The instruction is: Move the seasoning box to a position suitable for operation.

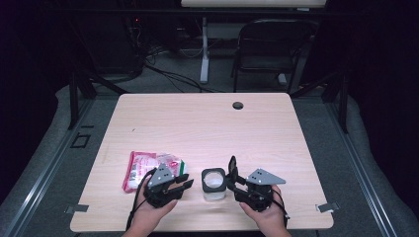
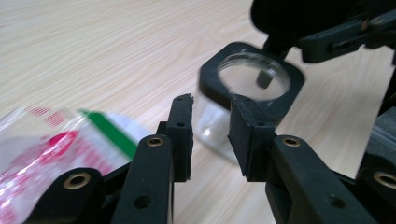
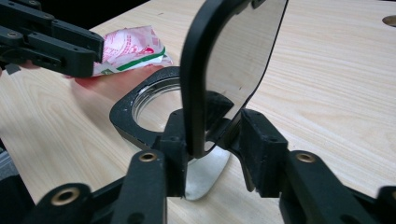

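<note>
Both hands rest low, flanking the jar (image 1: 214, 185).

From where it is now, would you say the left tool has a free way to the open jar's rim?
Probably yes. The left tool stands open just beside the jar, with bare table between. The right tool holds the raised lid on the far side, and the snack bag lies behind.
</note>
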Tool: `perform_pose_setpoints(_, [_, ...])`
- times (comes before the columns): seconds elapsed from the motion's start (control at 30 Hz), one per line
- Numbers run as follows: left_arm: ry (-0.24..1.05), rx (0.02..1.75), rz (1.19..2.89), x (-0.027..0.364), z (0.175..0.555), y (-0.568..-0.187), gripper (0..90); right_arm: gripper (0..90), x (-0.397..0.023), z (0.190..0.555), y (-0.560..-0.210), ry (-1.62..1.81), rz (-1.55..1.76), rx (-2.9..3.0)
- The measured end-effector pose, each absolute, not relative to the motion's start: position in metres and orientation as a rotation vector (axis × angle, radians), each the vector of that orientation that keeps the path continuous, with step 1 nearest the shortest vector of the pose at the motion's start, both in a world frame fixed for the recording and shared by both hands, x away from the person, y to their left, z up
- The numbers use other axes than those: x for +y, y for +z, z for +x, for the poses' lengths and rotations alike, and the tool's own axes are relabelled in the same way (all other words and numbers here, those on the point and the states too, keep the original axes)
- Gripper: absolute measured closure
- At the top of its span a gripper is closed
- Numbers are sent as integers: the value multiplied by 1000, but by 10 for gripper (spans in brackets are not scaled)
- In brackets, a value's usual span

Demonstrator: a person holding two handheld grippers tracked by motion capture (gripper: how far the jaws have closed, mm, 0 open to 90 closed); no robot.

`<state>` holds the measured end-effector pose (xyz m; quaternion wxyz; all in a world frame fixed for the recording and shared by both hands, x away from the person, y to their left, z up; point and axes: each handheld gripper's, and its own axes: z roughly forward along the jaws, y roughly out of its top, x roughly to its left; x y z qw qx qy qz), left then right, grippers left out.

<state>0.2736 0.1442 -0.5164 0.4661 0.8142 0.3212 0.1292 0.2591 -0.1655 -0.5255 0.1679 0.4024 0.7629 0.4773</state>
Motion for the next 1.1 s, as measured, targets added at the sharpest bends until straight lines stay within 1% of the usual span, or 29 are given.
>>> perform_pose_setpoints(0.1, [339, 819, 1987, 159, 272, -519, 680, 659, -164, 261, -525, 1359, 1129, 2172])
perform_pose_setpoints(0.27, [429, 833, 1957, 184, 262, -517, 660, 688, -167, 261, -525, 1357, 1147, 2168])
perform_pose_setpoints(0.43, [470, 898, 1884, 205, 261, -515, 658, 718, -168, 261, -525, 1352, 1156, 2152])
perform_pose_setpoints(0.67, [468, 945, 1822, 220, 258, -508, 653, 750, -172, 265, -525, 1375, 1188, 2142])
perform_pose_setpoints(0.87, [445, 990, 1783, 226, 259, -512, 652, 773, -174, 270, -524, 1380, 1179, 2143])
perform_pose_setpoints(1.1, [428, 1012, 1806, 227, 262, -520, 653, 818, -176, 281, -524, 1420, 1178, 2169])
